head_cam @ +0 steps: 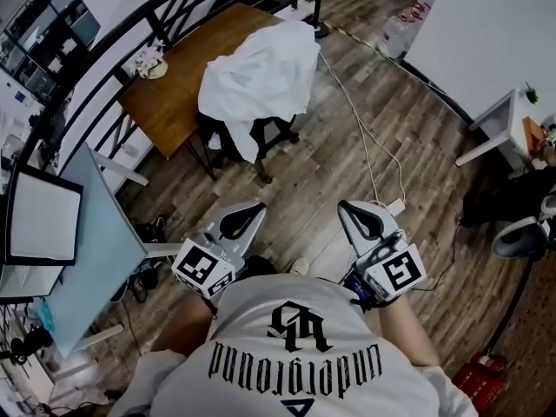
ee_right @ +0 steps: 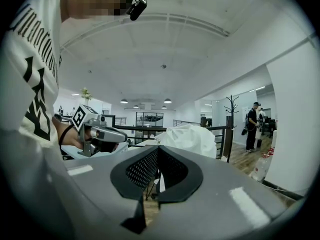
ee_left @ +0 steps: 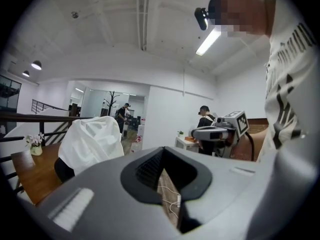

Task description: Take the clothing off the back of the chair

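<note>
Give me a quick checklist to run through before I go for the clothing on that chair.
1. White garment draped over chair back: ok.
2. Left gripper jaws open for a grasp: not ok, shut and empty.
3. Right gripper jaws open: not ok, shut and empty.
4. Grippers at the garment: not ok, both short of it.
5. Floor path free: cannot tell, white cable lies near it.

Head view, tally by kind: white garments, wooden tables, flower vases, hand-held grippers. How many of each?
White garment: 1
Wooden table: 1
Flower vase: 1
Left hand-held gripper and right hand-held gripper: 2
Total: 5
</note>
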`<state>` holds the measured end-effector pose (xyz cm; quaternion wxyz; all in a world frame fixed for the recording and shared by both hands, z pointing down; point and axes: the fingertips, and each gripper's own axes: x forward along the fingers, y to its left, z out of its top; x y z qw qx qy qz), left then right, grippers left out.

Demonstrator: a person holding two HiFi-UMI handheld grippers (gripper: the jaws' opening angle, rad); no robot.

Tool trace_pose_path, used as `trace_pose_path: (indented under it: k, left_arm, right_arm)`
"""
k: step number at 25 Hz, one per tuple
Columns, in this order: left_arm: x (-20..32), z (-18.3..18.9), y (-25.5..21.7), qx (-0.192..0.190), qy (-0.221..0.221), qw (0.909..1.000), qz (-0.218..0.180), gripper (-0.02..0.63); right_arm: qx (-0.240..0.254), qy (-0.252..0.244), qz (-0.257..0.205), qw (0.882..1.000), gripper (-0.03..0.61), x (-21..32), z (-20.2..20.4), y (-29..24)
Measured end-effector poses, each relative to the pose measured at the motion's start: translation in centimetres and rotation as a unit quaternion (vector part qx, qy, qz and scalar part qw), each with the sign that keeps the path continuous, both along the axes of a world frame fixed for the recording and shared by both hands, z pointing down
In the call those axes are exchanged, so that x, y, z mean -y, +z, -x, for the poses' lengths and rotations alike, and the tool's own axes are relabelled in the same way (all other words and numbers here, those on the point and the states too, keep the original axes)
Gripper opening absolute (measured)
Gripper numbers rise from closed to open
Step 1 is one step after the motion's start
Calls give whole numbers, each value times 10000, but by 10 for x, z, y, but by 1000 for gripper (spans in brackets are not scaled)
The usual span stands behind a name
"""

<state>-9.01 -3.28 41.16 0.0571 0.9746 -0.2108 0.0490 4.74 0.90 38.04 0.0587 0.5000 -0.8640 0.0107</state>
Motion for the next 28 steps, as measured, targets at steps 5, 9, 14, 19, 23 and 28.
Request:
trace_pose_path:
  k: [5, 9, 14, 19, 23, 28]
  left_arm:
    - [26, -20, 1, 15, 9, 10000, 12, 49]
    - [53, -30, 0, 5, 51, 10000, 13, 49]
    - [98, -40, -3, -13, 65, 9999, -85, 49]
    - [155, -42, -4, -9, 75, 9999, -130, 49]
    - [196, -36, -6, 26, 72, 9996, -270, 49]
    - [245, -22, -10, 7, 24, 9991, -419, 49]
  right_arm:
    - [40, 49, -6, 10000, 3, 27, -19, 3]
    - [69, 44, 29, 10000, 3, 51, -27, 6]
    - [176, 73, 79, 9998, 3, 93, -37, 9]
    - [178, 34, 7, 9998, 3, 153, -39, 4]
    - [107, 18, -21, 9999, 3, 195, -33, 3]
    - [-27, -58, -120, 9999, 3, 243, -19, -2]
